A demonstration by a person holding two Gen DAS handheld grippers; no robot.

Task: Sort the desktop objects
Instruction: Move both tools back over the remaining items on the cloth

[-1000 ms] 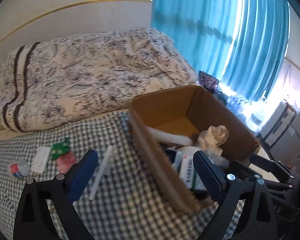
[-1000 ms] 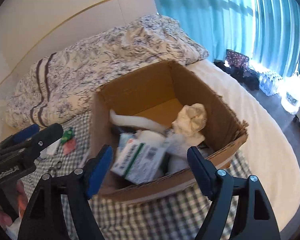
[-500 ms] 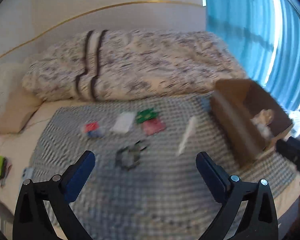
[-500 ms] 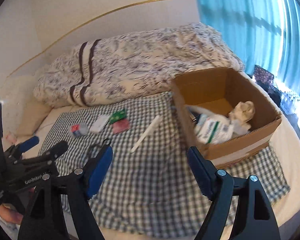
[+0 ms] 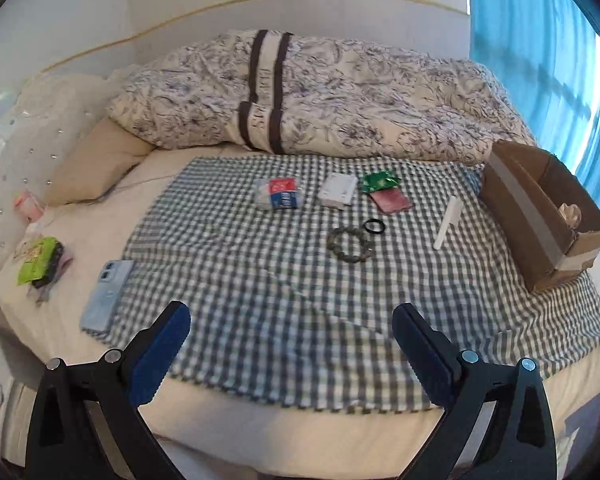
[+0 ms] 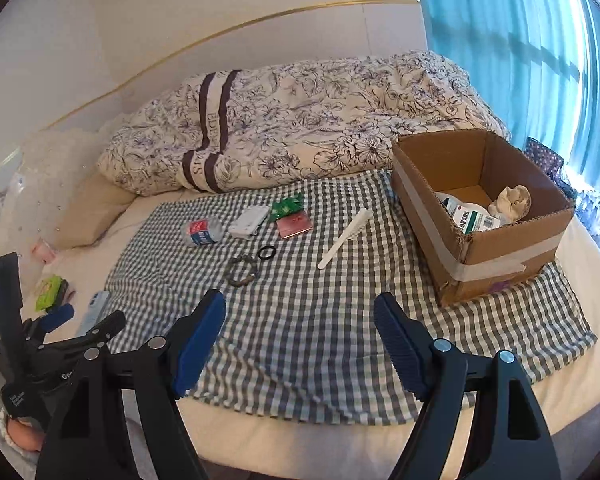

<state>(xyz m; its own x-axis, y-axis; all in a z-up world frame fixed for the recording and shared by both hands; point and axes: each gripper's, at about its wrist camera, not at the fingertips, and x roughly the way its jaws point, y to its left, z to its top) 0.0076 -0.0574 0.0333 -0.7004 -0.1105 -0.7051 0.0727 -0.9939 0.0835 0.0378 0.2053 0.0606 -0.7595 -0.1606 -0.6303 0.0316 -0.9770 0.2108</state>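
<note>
On a checked cloth [image 5: 284, 280] lie a red-and-blue packet [image 5: 281, 194], a white flat box [image 5: 338, 190], a green wrapper [image 5: 379, 181], a red card holder [image 5: 391, 201], a white comb [image 5: 447, 221], a bead bracelet [image 5: 350, 245] and a black ring [image 5: 374, 225]. The cardboard box [image 6: 484, 216] at the right holds a medicine carton [image 6: 474, 219] and a crumpled cloth [image 6: 512, 199]. My left gripper [image 5: 291, 344] hangs open over the cloth's near edge. My right gripper [image 6: 300, 338] is open too, nothing between its fingers. The same comb [image 6: 346, 237] and bracelet [image 6: 244, 270] appear in the right wrist view.
A flowered duvet [image 5: 324, 92] lies behind the cloth. A blue phone [image 5: 108, 294] and a green packet [image 5: 36, 260] rest at the left of the bed. Blue curtains [image 6: 532, 52] hang at the right. A pillow [image 5: 96, 168] sits at the back left.
Both grippers have pulled back from above the cardboard box to the near edge of the bed. The whole cloth with its loose items is now in view.
</note>
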